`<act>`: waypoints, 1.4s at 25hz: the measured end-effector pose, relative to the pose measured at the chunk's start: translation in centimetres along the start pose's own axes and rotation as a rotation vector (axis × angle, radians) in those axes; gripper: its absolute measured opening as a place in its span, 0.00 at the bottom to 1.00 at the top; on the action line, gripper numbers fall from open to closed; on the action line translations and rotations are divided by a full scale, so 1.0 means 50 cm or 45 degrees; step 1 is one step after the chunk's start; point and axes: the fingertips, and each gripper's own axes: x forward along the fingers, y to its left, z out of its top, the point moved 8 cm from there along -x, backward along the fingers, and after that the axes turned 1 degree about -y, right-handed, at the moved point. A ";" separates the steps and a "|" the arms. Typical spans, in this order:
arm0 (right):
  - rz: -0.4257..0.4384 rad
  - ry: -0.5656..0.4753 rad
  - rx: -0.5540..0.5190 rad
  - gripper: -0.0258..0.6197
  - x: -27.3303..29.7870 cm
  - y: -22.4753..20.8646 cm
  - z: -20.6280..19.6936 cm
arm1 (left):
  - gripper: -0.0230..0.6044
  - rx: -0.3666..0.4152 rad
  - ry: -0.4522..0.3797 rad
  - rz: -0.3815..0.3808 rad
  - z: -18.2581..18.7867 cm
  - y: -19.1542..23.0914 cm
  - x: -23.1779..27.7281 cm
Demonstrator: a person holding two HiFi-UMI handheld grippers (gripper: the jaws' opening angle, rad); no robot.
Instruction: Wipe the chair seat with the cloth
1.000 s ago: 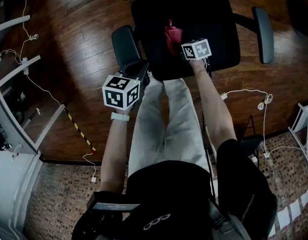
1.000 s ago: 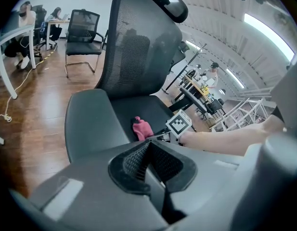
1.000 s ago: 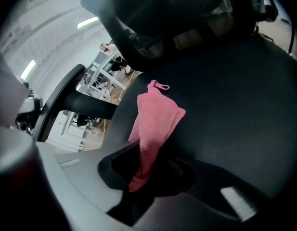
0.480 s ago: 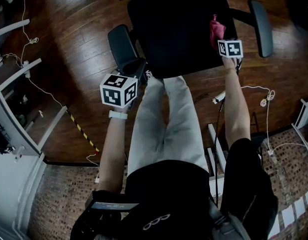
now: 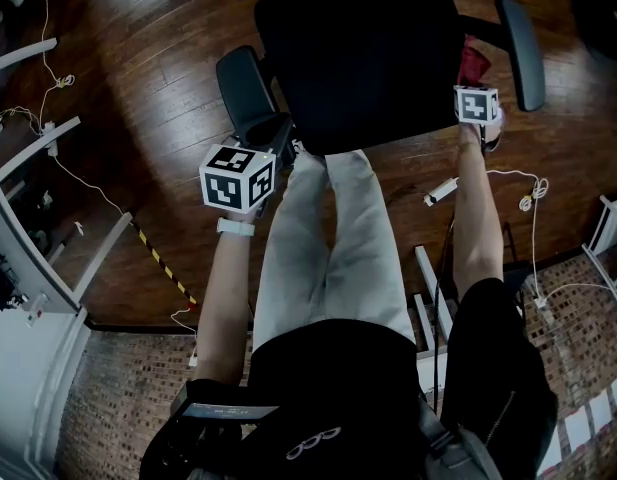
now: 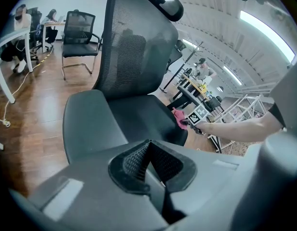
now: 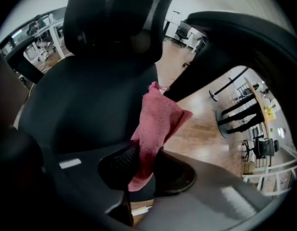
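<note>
Close to the person's legs (image 5: 333, 238), the left tool (image 6: 148, 160) hangs before the chair seat (image 5: 358, 58), its jaws pressed together on nothing. Farther right, the right tool (image 7: 141, 165) pinches the pink cloth (image 7: 155, 121), which has slid from mid-seat to the right edge beside the armrest (image 5: 520, 53), so one sweep looks finished. No writing is readable, only square markers.
</note>
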 end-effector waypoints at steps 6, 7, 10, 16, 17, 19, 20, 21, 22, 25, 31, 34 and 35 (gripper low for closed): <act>0.194 -0.013 -0.143 0.15 0.012 0.200 0.009 | 0.02 -0.004 0.004 -0.016 -0.001 0.004 0.002; 0.242 -0.025 -0.130 0.15 0.009 0.238 0.012 | 0.02 -0.008 0.004 -0.022 -0.001 0.005 0.001; 0.409 -0.053 -0.094 0.14 -0.008 0.351 0.023 | 0.02 -0.008 0.000 -0.039 0.001 0.005 0.001; 0.669 -0.146 -0.151 0.14 -0.057 0.528 0.062 | 0.02 0.014 -0.007 -0.073 0.003 0.005 0.000; 0.725 -0.161 -0.151 0.15 -0.066 0.550 0.067 | 0.02 0.017 -0.008 -0.080 0.002 0.005 0.000; 0.839 -0.186 -0.142 0.14 -0.086 0.589 0.070 | 0.02 0.021 -0.009 -0.097 0.001 0.006 -0.001; 0.896 -0.197 -0.131 0.15 -0.096 0.606 0.070 | 0.02 0.022 -0.009 -0.106 0.001 0.006 -0.002; 0.952 -0.209 -0.116 0.15 -0.106 0.622 0.068 | 0.02 0.021 -0.009 -0.115 0.001 0.006 -0.002; 1.006 -0.220 -0.099 0.15 -0.115 0.637 0.066 | 0.02 0.019 -0.008 -0.123 0.001 0.007 -0.003; 1.215 -0.238 -0.027 0.15 -0.143 0.680 0.056 | 0.02 0.013 -0.003 -0.144 0.003 0.008 -0.002; 1.425 -0.206 -0.204 0.15 -0.169 0.767 0.008 | 0.02 0.013 0.030 -0.163 0.002 0.008 0.001; 1.372 -0.204 -0.149 0.14 -0.139 0.731 -0.007 | 0.02 0.016 0.037 -0.167 0.006 0.009 0.000; 1.368 -0.217 -0.124 0.14 -0.133 0.714 -0.008 | 0.02 0.019 0.039 -0.166 0.007 0.010 -0.001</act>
